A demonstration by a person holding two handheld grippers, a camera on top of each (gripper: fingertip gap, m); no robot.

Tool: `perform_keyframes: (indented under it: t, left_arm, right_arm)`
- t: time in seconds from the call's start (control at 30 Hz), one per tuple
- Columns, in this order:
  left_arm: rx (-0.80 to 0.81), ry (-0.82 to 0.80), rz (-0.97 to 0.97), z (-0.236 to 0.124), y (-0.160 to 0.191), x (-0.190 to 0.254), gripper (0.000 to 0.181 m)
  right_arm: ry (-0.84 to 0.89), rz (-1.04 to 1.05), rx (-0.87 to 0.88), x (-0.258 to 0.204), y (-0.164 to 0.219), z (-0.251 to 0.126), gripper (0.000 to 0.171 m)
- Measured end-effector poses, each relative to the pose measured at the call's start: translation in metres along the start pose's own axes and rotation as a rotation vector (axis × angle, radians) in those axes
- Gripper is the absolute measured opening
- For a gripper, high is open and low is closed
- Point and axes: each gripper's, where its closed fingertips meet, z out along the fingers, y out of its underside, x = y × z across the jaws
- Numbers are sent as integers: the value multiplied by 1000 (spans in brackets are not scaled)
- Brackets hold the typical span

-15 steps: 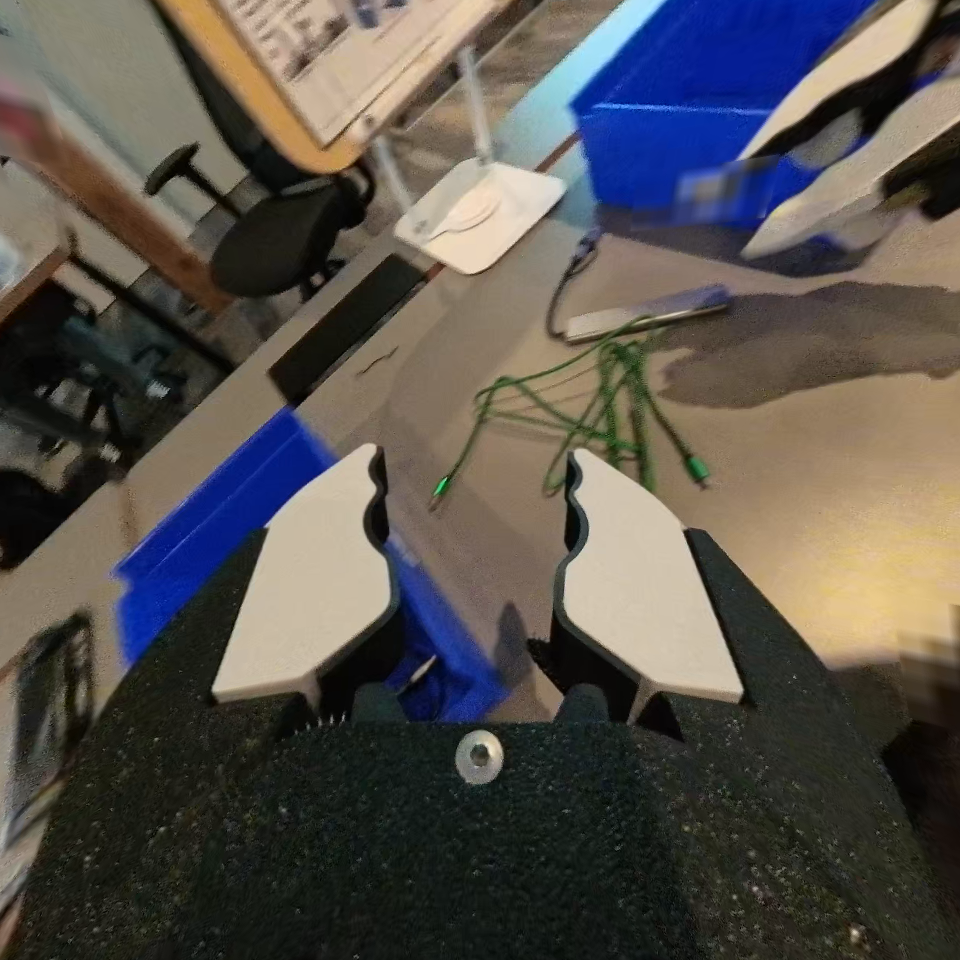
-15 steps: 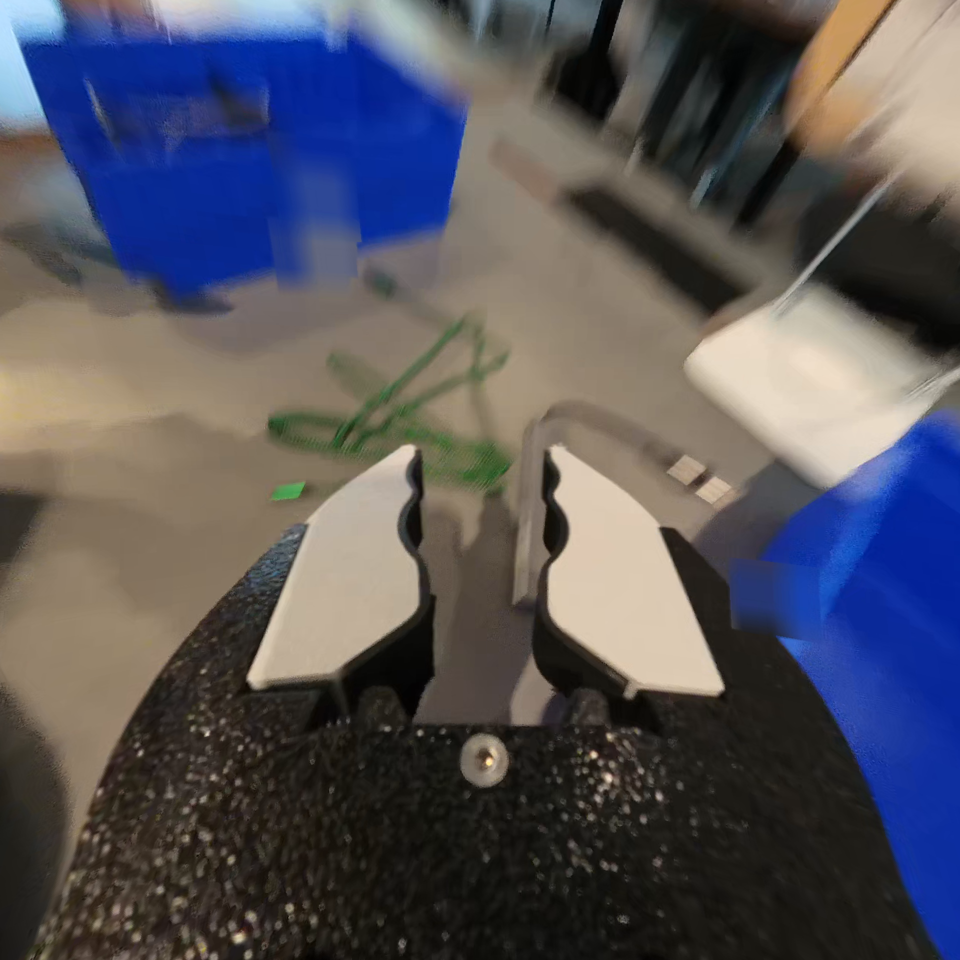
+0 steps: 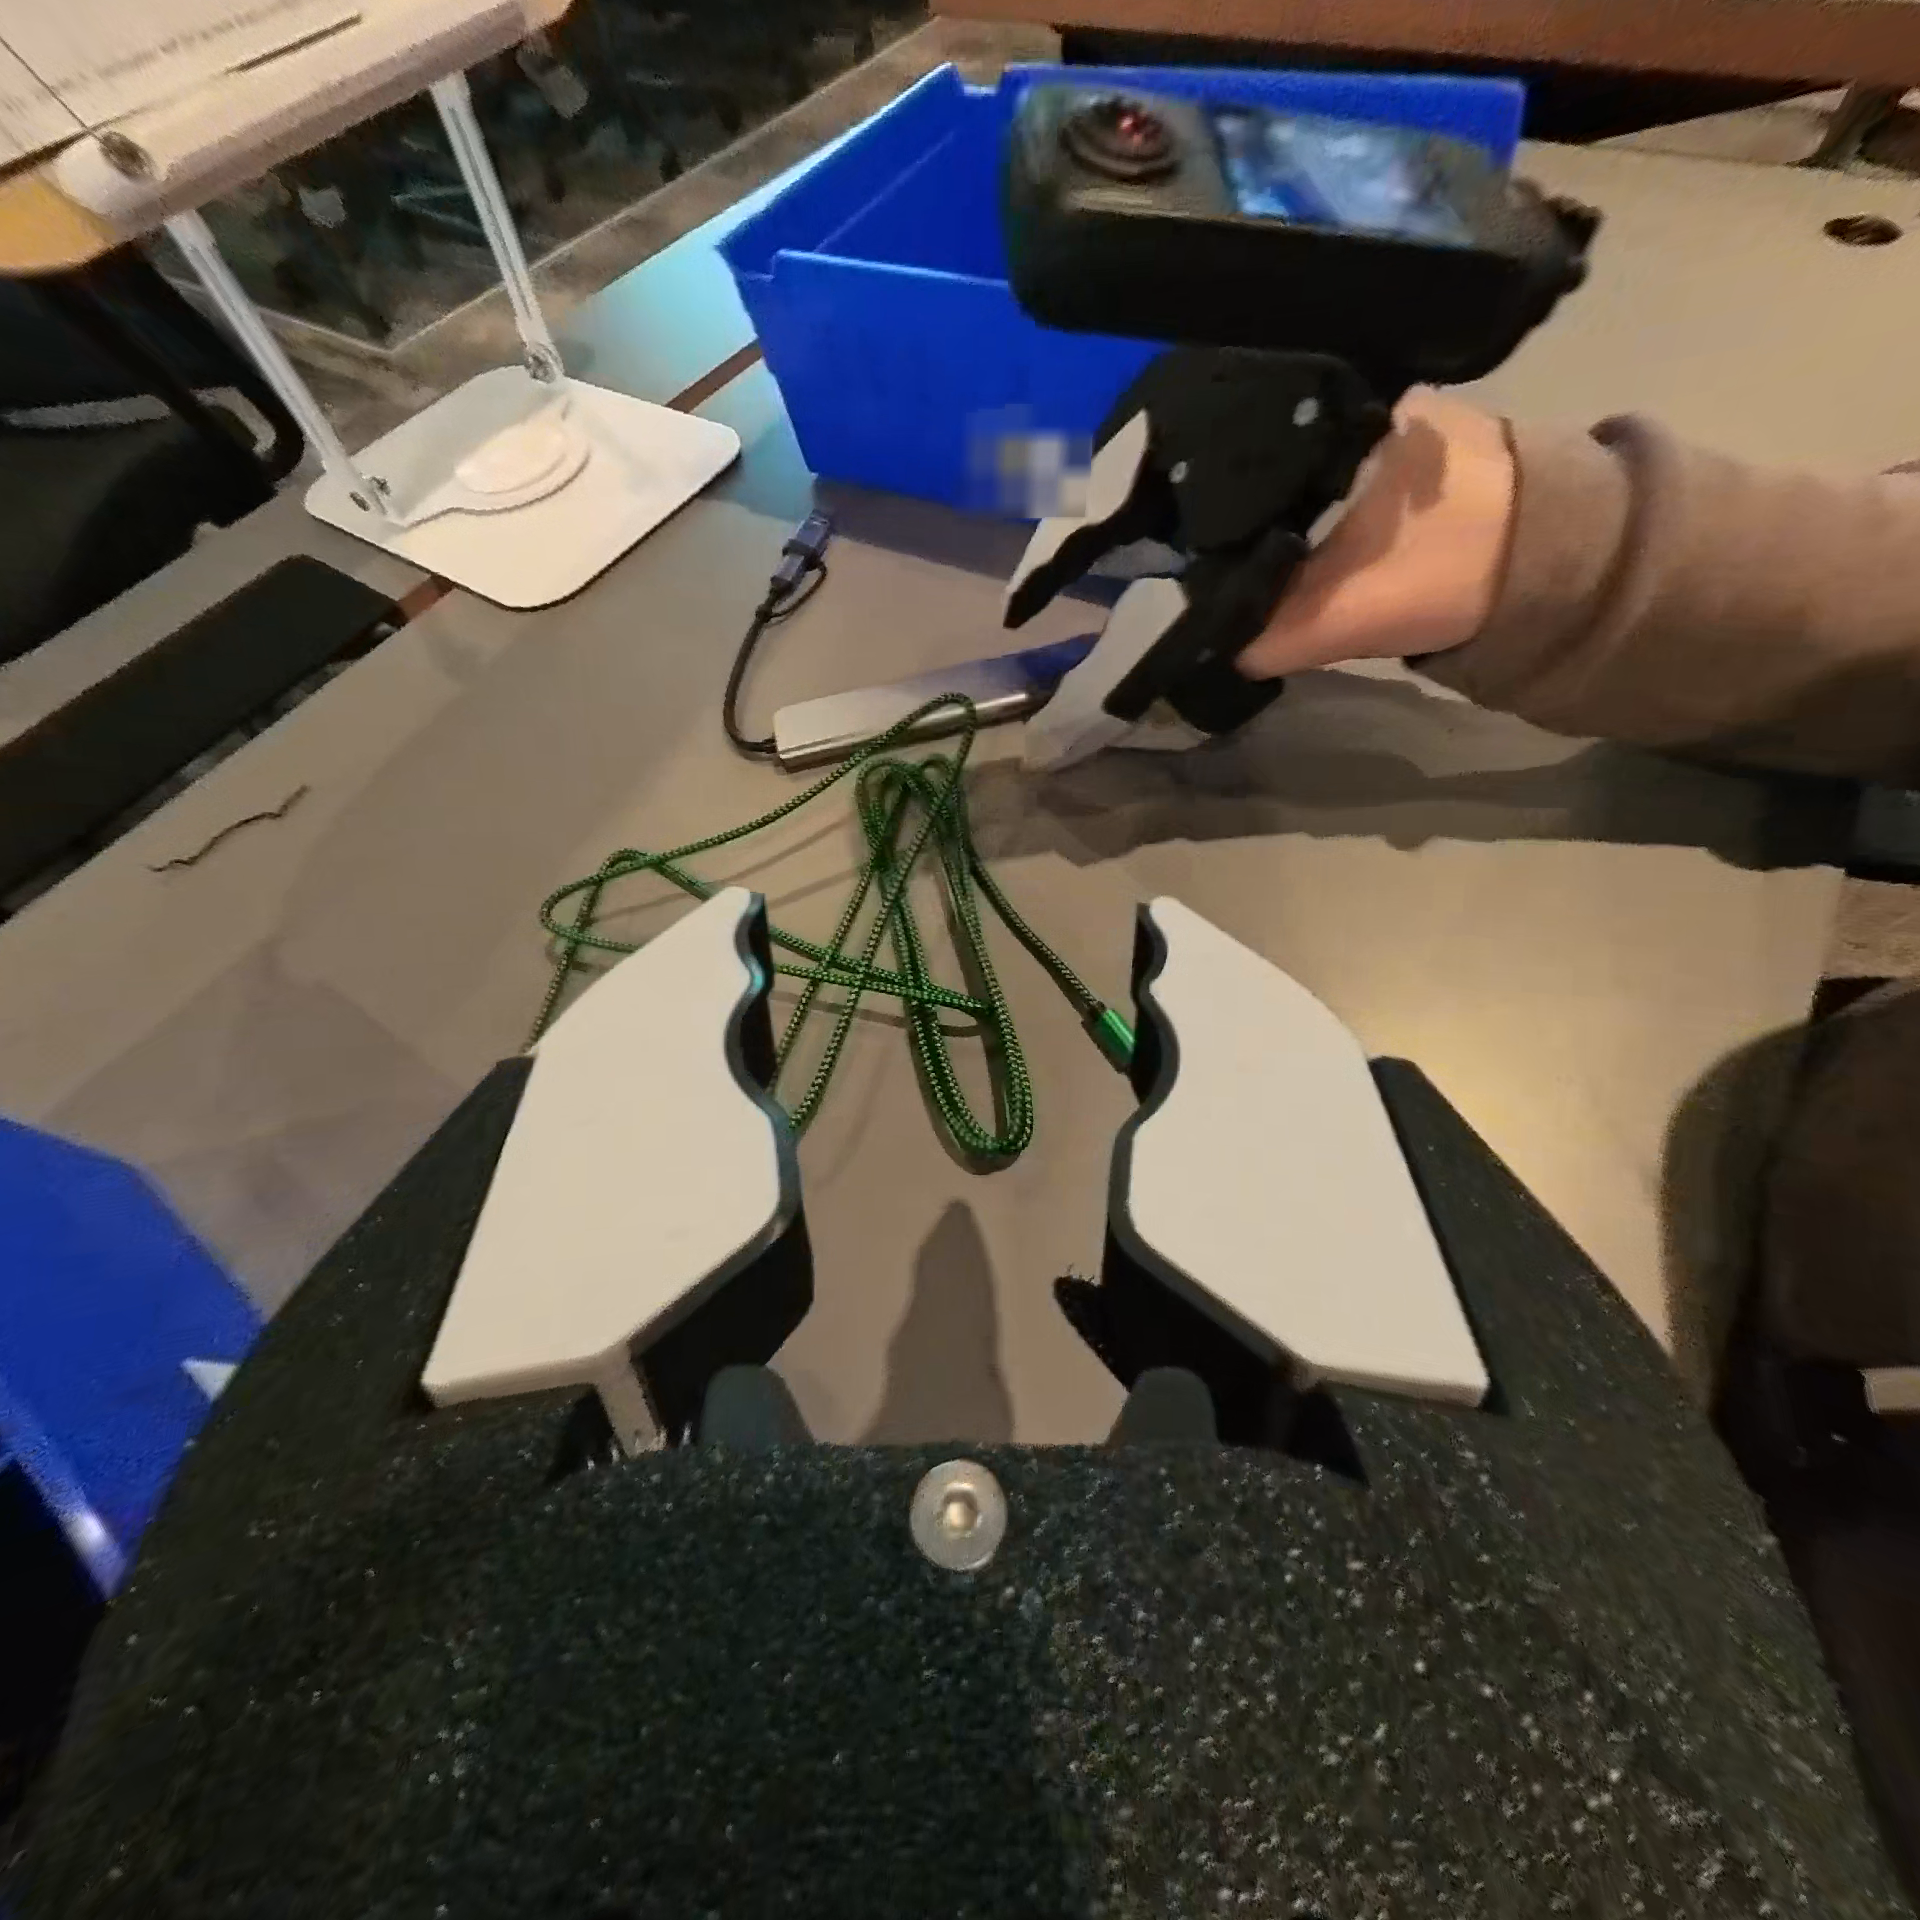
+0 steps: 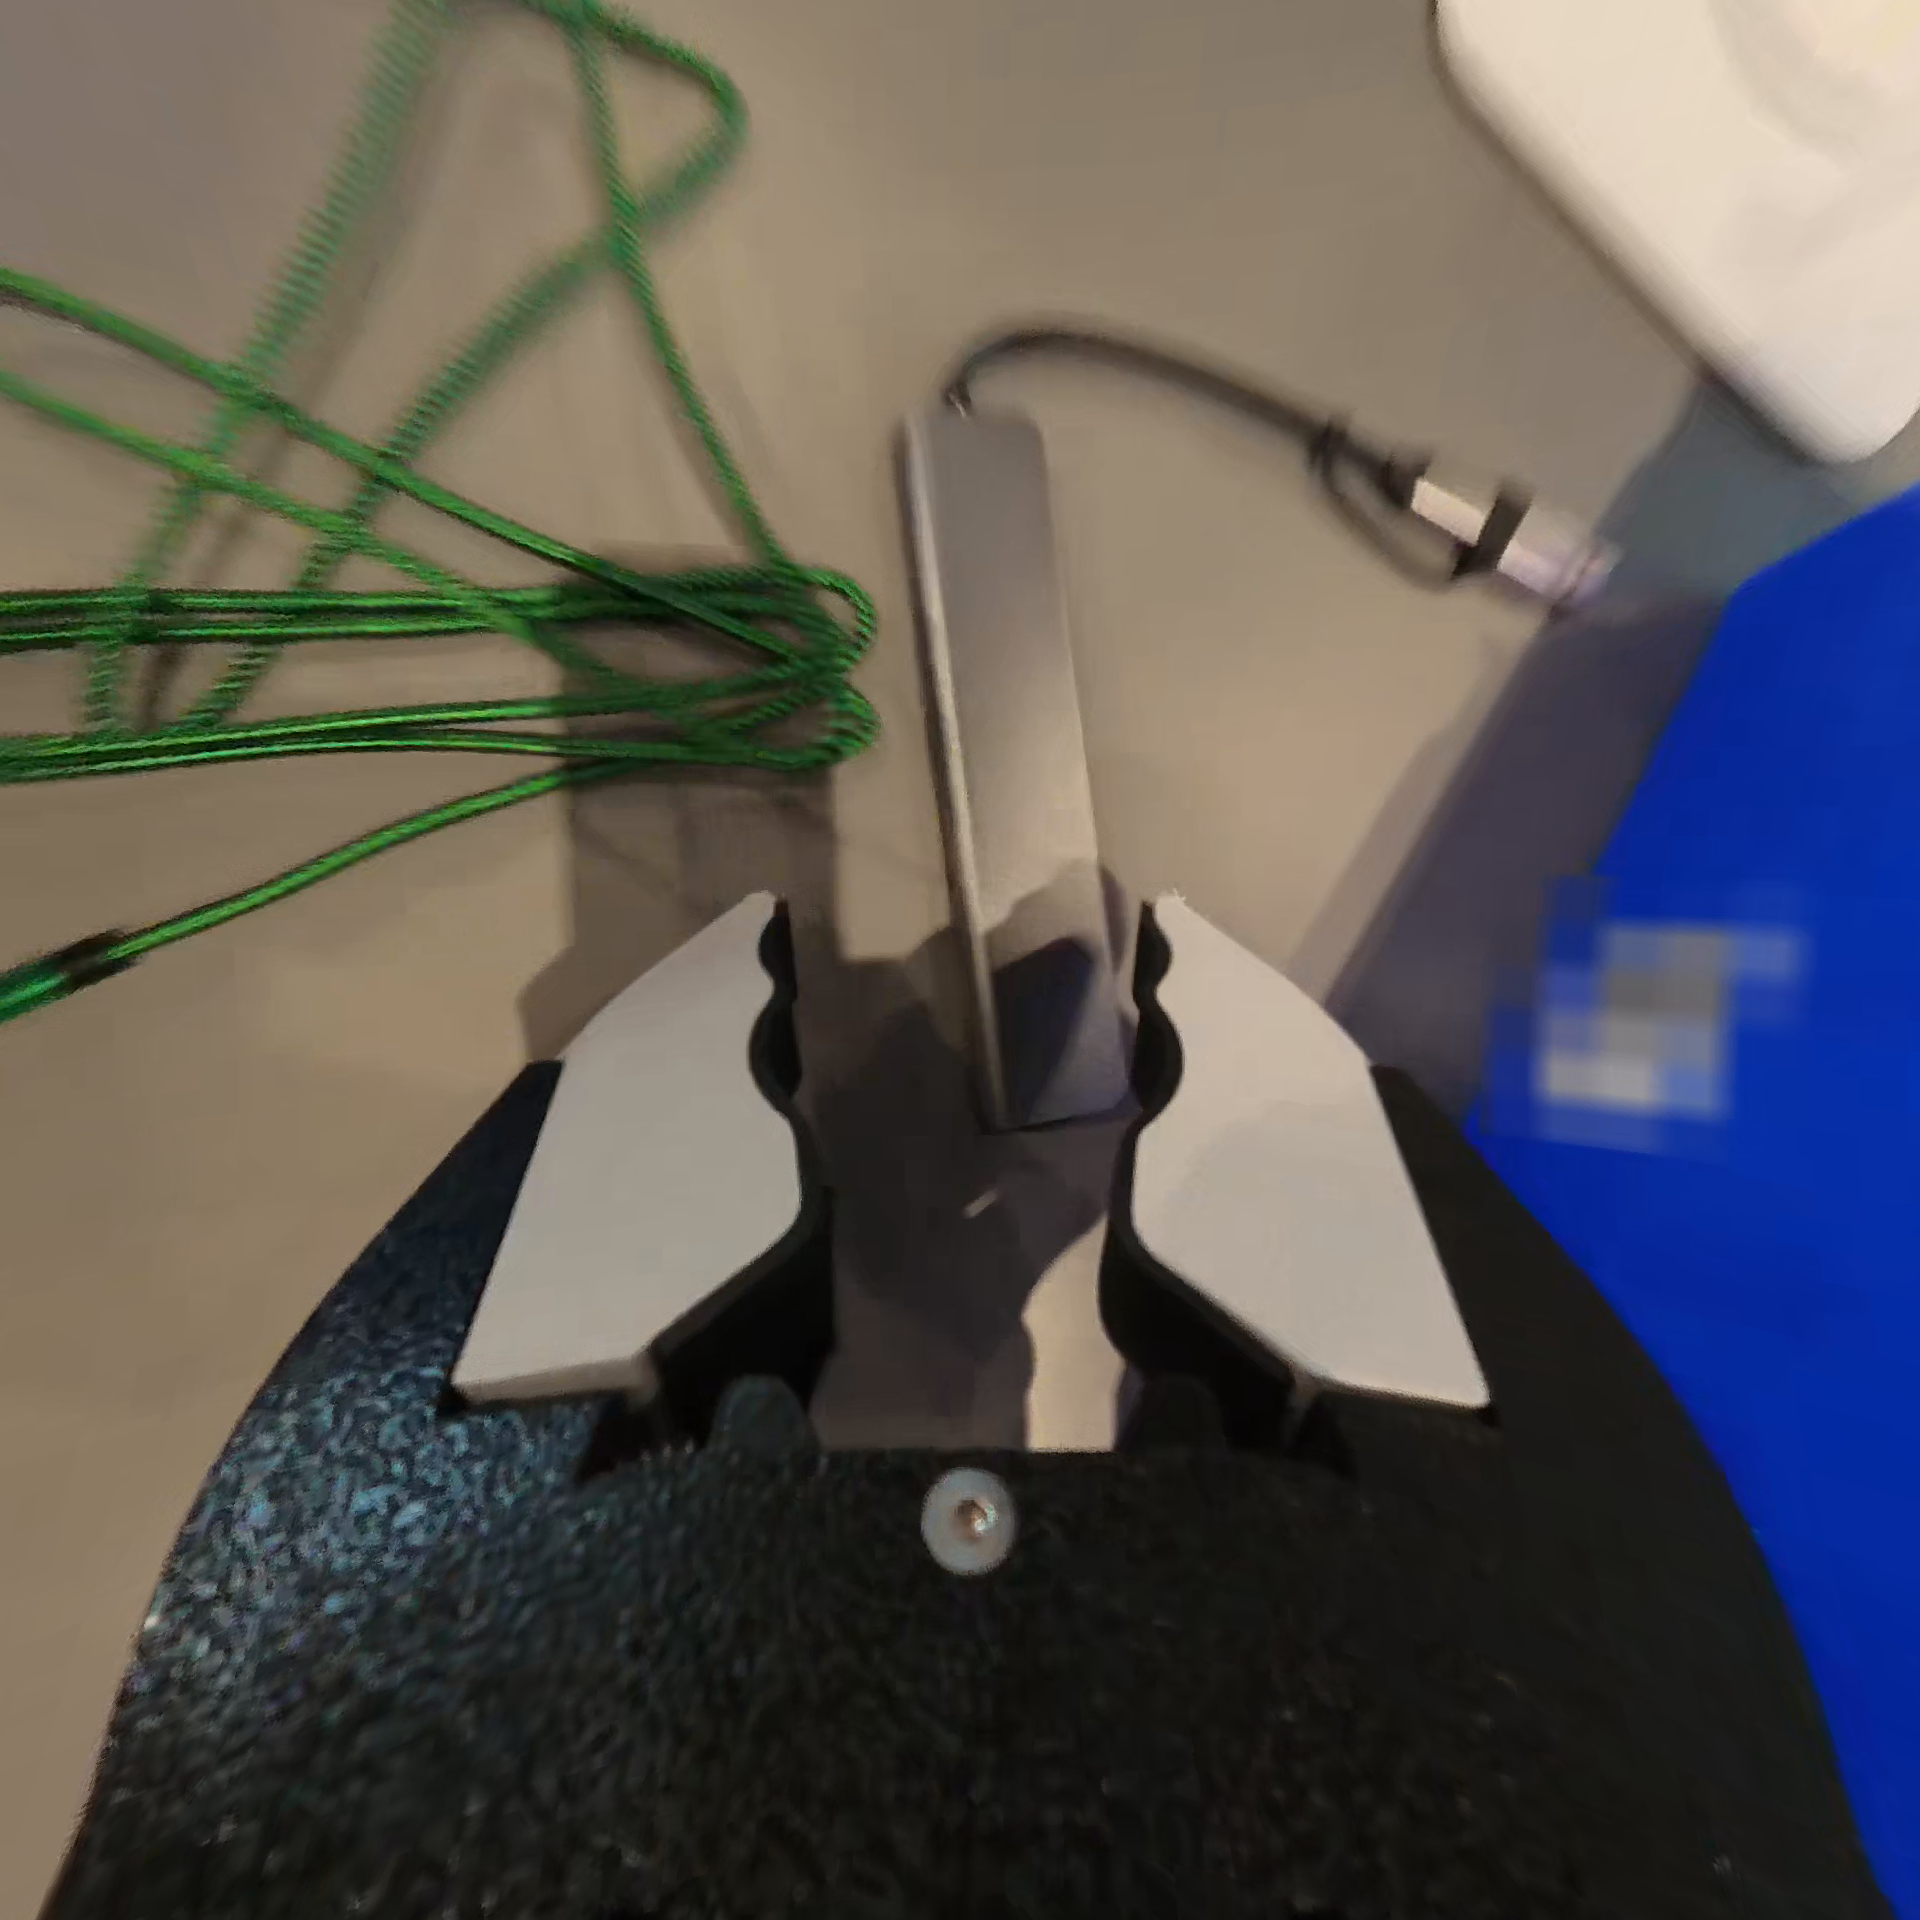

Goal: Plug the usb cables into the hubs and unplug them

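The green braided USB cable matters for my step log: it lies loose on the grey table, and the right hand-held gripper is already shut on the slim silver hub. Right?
Not quite. In the right wrist view, the right hand-held gripper is open, its fingers either side of the slim silver hub. The green braided USB cable does lie loose on the grey table.

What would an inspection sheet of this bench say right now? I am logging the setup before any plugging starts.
Surface: grey table, smooth, shadows across it.
Job's things: slim grey hub lying flat; green braided cable in loose loops beside it, its green plug free on the table, not inserted.
Clutter: two blue bins, one behind the hub, one at the near left edge; white stand base.
Grippers: left claw open above the cable loops; right claw open, straddling the hub's near end, not closed on it.
Cables: hub's short black lead curls to its own connector, unplugged.
Surroundings: a sleeve; office chair, partly seen.
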Motion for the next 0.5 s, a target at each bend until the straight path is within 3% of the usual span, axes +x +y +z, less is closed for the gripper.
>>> perform_keyframes:
  t: [0.13, 0.2, 0.23, 0.33, 0.5]
  left_arm:
    - [31, 57, -26, -2, 2, 2, 66]
    - [42, 77, -30, -2, 1, 1, 66]
    - [46, 86, -29, -2, 1, 1, 66]
    - [62, 107, -23, 0, -4, -2, 66]
    - [75, 134, -4, 17, -12, -10, 66]
  right_arm:
    - [-69, 112, -97, 6, 7, 9, 56]
    - [-132, 172, -129, 5, 8, 10, 46]
    - [-139, 177, -145, 7, 9, 10, 31]
    - [-147, 135, -166, 8, 9, 10, 29]
    - [-5, -83, 29, 4, -15, -11, 28]
